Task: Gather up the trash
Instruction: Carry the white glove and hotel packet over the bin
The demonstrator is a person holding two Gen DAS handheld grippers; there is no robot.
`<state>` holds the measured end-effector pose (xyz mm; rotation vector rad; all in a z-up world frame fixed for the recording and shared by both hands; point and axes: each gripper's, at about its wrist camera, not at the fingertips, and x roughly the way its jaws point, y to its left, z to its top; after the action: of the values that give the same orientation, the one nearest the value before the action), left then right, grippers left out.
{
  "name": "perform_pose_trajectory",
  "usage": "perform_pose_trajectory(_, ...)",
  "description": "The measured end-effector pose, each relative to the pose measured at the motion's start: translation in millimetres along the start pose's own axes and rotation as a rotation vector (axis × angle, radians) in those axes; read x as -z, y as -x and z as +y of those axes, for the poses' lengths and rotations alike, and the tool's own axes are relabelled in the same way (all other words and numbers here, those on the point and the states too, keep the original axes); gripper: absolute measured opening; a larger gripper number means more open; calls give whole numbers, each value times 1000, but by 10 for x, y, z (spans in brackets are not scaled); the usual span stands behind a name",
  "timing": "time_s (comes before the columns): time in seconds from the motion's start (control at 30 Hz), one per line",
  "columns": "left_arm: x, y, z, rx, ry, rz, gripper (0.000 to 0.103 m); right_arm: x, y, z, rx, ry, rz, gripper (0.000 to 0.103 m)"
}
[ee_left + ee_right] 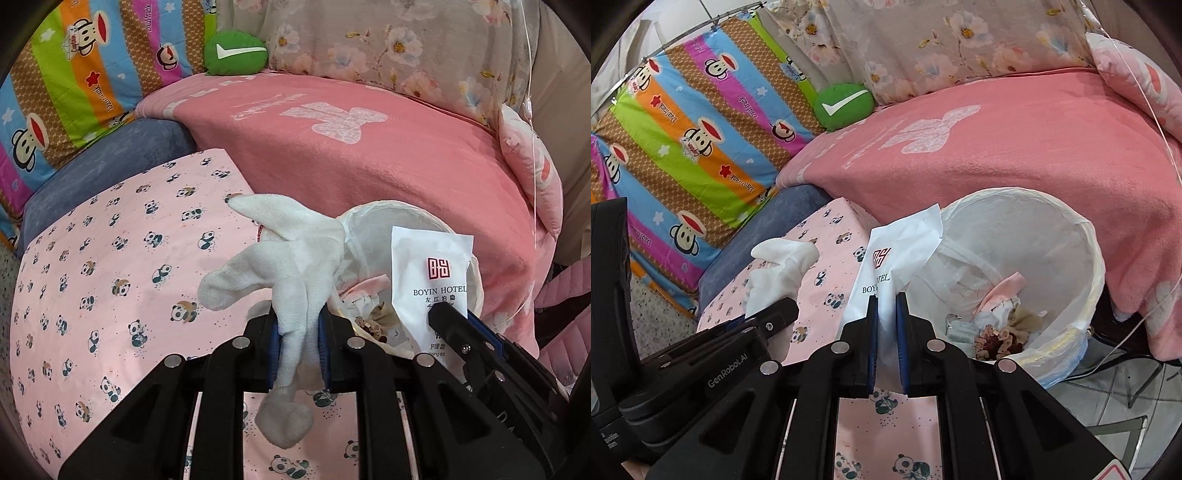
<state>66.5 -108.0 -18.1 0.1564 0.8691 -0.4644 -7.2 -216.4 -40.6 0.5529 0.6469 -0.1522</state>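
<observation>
My left gripper (298,325) is shut on a crumpled white cloth glove (288,258), which hangs limp above the panda-print sheet (110,277). In the right wrist view the same glove (775,269) sticks out of the left gripper (772,314) at the left. My right gripper (886,306) is shut on a white hotel sachet (897,243) with a red logo. That sachet (424,280) and the right gripper (447,317) stand at the near rim of the white-lined bin (476,291) in the left wrist view. The bin (1089,258) holds pink and brown scraps (1001,321).
A pink blanket (997,166) covers the bed behind the bin. A green check-mark cushion (844,105), a striped cartoon sheet (687,140) and floral fabric (923,48) line the back. A blue cushion (110,162) edges the panda sheet. Tiled floor (1108,398) shows at the lower right.
</observation>
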Motion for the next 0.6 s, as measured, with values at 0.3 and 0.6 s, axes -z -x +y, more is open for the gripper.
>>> perform_pose_trajectory(0.3,-70,-43,-367,22,-65,2,17,-88,156,-390,29,-41,-27,10)
perform_pose_trajectory(0.6,-175,-134,-620,82,-107,0,18,-166,241,-679,67,-58,-46,10)
